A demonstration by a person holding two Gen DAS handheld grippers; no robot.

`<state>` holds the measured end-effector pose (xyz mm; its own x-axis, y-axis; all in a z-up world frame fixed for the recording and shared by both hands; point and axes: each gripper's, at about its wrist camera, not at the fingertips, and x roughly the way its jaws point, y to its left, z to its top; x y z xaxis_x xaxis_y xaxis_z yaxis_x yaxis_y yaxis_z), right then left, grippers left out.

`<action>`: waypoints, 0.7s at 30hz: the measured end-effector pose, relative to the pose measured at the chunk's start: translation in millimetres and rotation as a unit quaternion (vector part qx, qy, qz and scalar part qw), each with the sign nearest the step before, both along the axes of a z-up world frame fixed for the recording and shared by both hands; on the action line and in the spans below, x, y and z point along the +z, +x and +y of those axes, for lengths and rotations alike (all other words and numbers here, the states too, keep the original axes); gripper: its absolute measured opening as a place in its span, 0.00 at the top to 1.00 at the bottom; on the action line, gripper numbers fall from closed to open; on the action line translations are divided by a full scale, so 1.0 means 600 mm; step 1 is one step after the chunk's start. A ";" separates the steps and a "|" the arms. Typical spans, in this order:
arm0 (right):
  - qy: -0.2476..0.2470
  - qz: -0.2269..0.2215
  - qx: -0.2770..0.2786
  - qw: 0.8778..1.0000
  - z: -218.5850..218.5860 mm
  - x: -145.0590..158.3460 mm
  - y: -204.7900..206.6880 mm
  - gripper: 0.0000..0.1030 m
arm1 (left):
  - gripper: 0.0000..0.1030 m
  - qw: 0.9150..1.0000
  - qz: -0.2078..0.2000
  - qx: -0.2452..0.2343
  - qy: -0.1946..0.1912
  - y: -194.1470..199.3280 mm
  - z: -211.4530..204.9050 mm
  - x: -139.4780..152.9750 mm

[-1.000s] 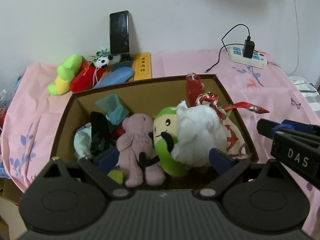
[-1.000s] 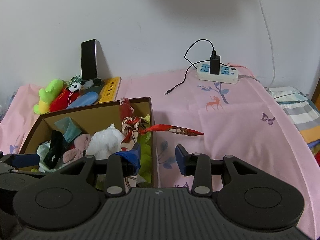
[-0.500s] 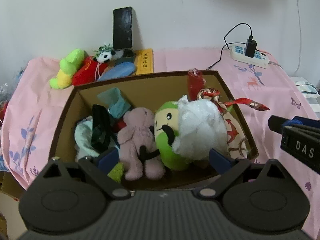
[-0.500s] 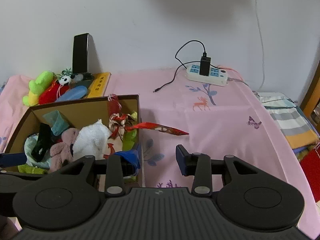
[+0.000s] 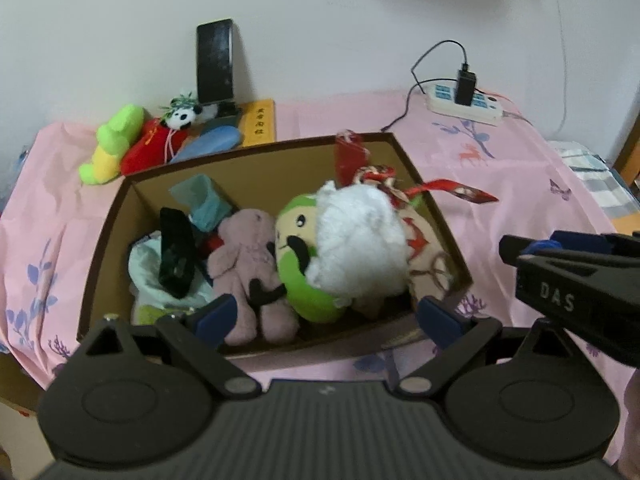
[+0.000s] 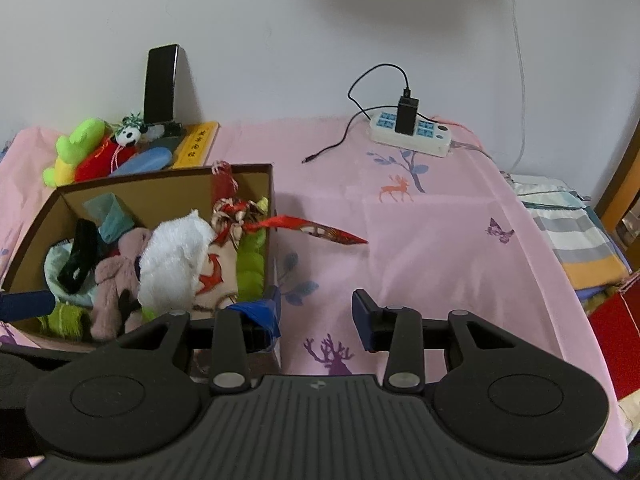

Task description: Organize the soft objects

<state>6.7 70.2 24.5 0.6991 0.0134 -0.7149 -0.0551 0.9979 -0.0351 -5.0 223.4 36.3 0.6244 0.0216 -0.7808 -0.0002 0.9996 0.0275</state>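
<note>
Only our right wrist view shows folded cloths [image 6: 576,240] far right; our left gripper [image 5: 326,314] gapes empty, our right gripper [image 6: 318,314] is opening, empty.

Each hand-held gripper is matte black plastic: a ribbed centre plate, two round housings at the sides, and slanted arms fixed with silver screws. The left hand-held gripper [image 5: 326,312] has dark blue pads [image 5: 214,314]. The right hand-held gripper [image 6: 316,312] has blue fingertips too, and white letters "DAS" mark its side.
</note>
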 end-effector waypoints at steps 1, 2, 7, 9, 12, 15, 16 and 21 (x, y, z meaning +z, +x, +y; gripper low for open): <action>0.000 0.003 -0.002 1.000 -0.003 -0.002 -0.001 0.78 | 0.05 1.000 0.001 -0.004 0.002 -0.002 -0.006 0.000; 0.000 0.006 -0.005 1.000 -0.006 -0.004 -0.002 0.78 | 0.05 1.000 0.002 -0.008 0.003 -0.003 -0.011 -0.001; 0.000 0.012 -0.020 1.000 -0.022 -0.006 -0.010 0.77 | 0.05 1.000 0.006 -0.025 0.010 -0.006 -0.035 -0.003; 0.001 0.016 -0.028 0.999 -0.029 -0.008 -0.011 0.77 | 0.05 0.999 0.007 -0.031 0.012 -0.006 -0.042 -0.003; 0.002 0.024 -0.036 0.999 -0.038 -0.010 -0.011 0.77 | 0.05 0.999 0.012 -0.037 0.012 -0.004 -0.049 -0.005; -0.001 0.032 -0.040 0.999 -0.040 -0.013 -0.008 0.77 | 0.05 0.999 0.016 -0.041 0.010 -0.002 -0.052 -0.006; -0.002 0.036 -0.040 0.999 -0.041 -0.014 -0.006 0.77 | 0.05 0.999 0.017 -0.042 0.010 -0.001 -0.051 -0.006; -0.003 0.045 -0.039 0.998 -0.037 -0.016 0.002 0.77 | 0.05 0.999 0.023 -0.040 0.007 0.004 -0.047 -0.010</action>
<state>8.1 47.8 14.7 0.6306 -0.0430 -0.7749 0.0194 0.9990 -0.0396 -2.7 195.5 30.1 0.5882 -0.0152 -0.8086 0.0814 0.9959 0.0405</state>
